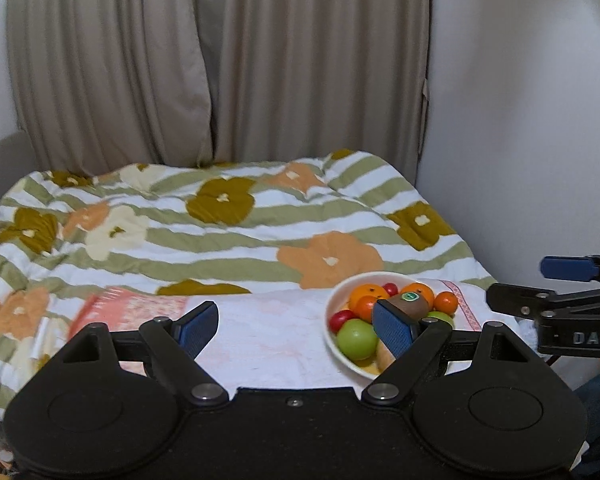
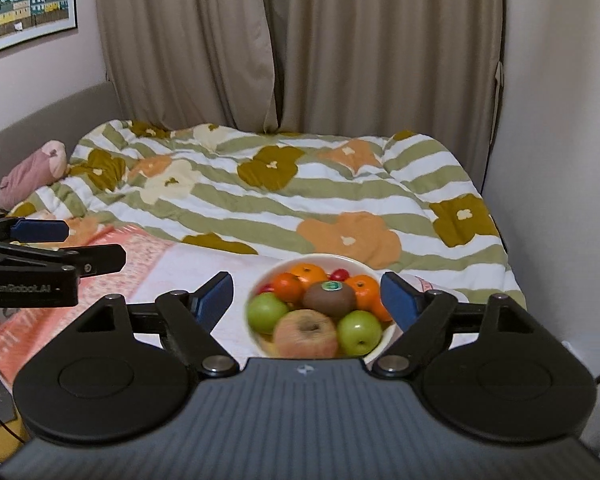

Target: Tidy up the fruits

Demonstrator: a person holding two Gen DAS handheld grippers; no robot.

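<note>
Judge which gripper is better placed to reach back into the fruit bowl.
Right, probably. The right gripper is open with the bowl centred between its fingers in its own view. The left gripper, also open, faces bare towel, bowl off to one side.

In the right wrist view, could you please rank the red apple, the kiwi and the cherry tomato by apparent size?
1. Red apple, though it sits nearest the camera.
2. Kiwi.
3. Cherry tomato, clearly smallest.
</note>
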